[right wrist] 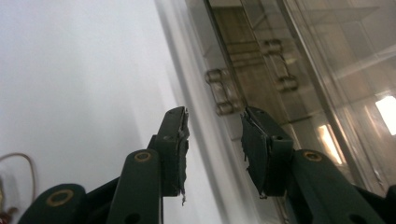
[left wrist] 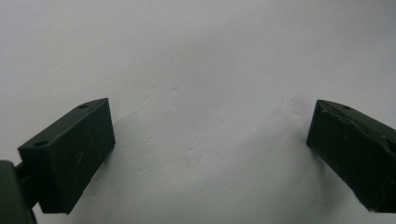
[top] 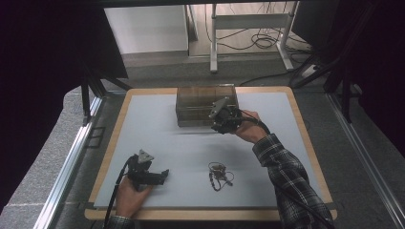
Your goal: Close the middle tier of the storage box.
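A tangled thin cord [top: 218, 175] lies near-centre. The right gripper [top: 222, 119], jaws partly open and empty, hovers at the clear brown plastic box [top: 200, 98]; the left gripper [top: 153, 175] rests wide open, empty.

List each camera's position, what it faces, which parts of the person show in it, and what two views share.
High view: above the person's side, looking forward and down on the table; both forearms, left gripper and right gripper show.
Left gripper view: rides the left gripper, facing bare table; its fingers stand wide apart.
Right gripper view: rides the right gripper, facing the clear box; fingers parted, nothing between.
Shared: high and right gripper views both show the clear box and the tangled cord.
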Demonstrator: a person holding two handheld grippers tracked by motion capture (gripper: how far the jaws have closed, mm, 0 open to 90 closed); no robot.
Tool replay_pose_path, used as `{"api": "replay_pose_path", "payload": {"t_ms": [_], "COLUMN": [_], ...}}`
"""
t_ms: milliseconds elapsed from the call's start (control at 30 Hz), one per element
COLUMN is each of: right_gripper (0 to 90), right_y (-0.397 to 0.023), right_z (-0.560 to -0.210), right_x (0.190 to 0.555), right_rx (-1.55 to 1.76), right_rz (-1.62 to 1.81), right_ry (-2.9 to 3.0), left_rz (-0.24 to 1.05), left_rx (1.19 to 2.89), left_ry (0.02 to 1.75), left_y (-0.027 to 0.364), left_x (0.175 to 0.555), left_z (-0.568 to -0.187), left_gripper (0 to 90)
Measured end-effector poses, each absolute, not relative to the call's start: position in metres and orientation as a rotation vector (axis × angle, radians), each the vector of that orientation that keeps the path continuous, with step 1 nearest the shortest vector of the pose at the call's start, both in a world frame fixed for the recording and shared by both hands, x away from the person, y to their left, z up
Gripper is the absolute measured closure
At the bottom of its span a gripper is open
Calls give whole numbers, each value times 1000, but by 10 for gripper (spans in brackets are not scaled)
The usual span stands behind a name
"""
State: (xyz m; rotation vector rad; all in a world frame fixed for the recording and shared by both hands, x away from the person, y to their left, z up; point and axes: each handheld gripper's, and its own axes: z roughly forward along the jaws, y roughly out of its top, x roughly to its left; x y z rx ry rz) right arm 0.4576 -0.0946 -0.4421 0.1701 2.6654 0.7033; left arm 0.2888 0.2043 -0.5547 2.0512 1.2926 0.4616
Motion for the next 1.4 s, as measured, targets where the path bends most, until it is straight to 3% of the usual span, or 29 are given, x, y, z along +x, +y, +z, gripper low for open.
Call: {"api": "replay_pose_path", "payload": {"t_ms": [833, 1400], "right_gripper": [680, 801], "right_y": [-110, -113], "right_z": [-454, -460], "right_x": [492, 508], "right_rx": [157, 57], "right_rz": [627, 621], "right_ry": [2723, 2791], "left_rz": [461, 461], "left_rx": [2052, 2052], "left_ry": [1293, 1293], "left_y": [204, 204], "left_x": [289, 289], "left_z": [-555, -555], "left_gripper": [13, 13]}}
